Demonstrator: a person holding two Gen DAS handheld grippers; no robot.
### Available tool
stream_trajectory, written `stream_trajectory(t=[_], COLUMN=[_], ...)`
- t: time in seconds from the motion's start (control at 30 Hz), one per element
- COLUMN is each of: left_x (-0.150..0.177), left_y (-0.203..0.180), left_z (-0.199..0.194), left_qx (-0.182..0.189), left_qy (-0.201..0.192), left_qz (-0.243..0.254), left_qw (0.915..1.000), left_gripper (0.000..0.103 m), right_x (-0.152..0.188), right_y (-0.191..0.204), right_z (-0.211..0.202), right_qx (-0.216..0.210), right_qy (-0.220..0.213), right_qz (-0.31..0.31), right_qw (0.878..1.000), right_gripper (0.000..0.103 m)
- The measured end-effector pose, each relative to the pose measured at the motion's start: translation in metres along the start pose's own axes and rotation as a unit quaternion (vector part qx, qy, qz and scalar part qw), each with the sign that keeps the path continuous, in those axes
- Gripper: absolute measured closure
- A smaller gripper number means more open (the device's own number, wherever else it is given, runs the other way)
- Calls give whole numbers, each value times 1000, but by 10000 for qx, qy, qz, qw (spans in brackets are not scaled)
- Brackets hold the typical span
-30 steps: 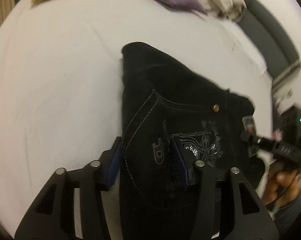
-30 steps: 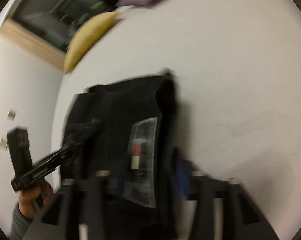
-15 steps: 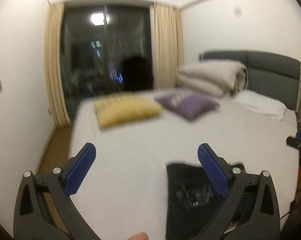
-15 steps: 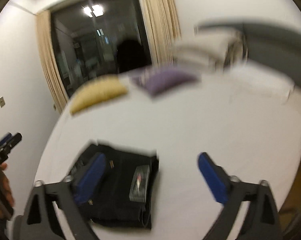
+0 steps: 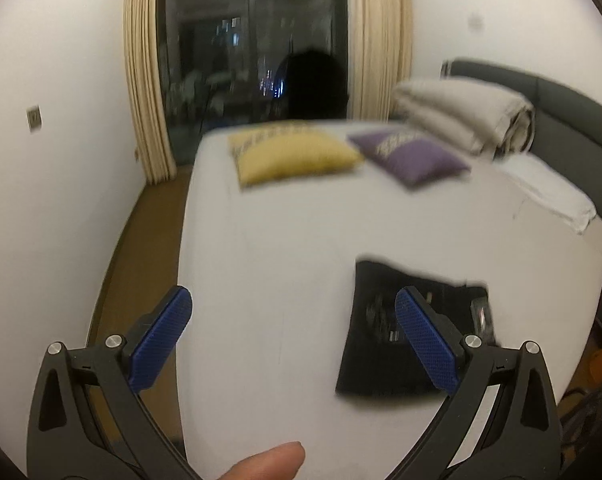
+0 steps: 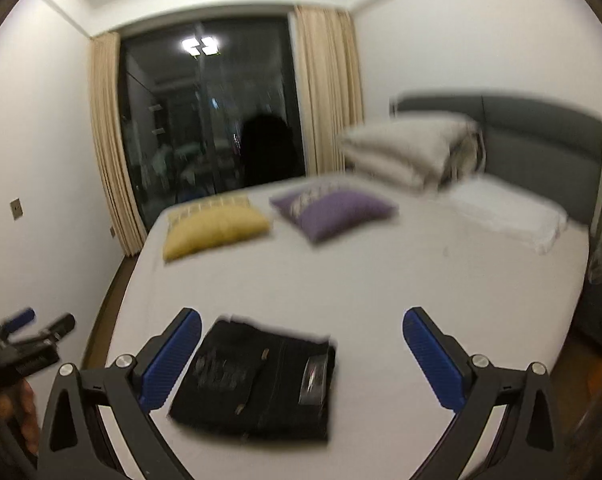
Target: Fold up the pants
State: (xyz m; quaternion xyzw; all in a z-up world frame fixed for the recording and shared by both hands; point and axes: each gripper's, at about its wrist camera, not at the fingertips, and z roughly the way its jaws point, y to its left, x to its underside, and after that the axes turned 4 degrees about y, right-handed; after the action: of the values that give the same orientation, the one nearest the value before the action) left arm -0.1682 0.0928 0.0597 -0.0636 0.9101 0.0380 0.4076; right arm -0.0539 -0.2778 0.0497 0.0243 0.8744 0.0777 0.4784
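The black pants (image 5: 385,344) lie folded into a compact rectangle on the white bed (image 5: 285,248), near its front edge. They also show in the right wrist view (image 6: 257,376), with a label on the right side. My left gripper (image 5: 293,336) is open and empty, raised above the bed to the left of the pants. My right gripper (image 6: 301,356) is open and empty, held above and in front of the pants. The left gripper also shows at the left edge of the right wrist view (image 6: 33,340).
A yellow pillow (image 5: 293,156) and a purple pillow (image 5: 409,156) lie at the far side of the bed. A rolled duvet (image 5: 461,120) and a grey headboard (image 5: 573,120) are at the right. A wall and floor strip (image 5: 141,240) run along the left.
Both grippers opened, let go of the pants and lifted back away from the bed. The folded pants stay on the sheet.
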Motion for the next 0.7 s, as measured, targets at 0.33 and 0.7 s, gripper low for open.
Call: stream_trajectory(t=[0.33,0.7], left_x=[38,44], left_y=[-21,-23], left_z=[38,56], left_qx=[147,170], left_qy=[744,876], left_qz=[71,54], left_qw=[9971,9960], left_gripper=[0,0], right_x=[34,39], right_y=[25,37], right_z=[14,12], right_qx=[323,506], right_qy=[578,654], right_qz=[-154,-283], right_qw=[9977,9962], right_gripper=[0,0])
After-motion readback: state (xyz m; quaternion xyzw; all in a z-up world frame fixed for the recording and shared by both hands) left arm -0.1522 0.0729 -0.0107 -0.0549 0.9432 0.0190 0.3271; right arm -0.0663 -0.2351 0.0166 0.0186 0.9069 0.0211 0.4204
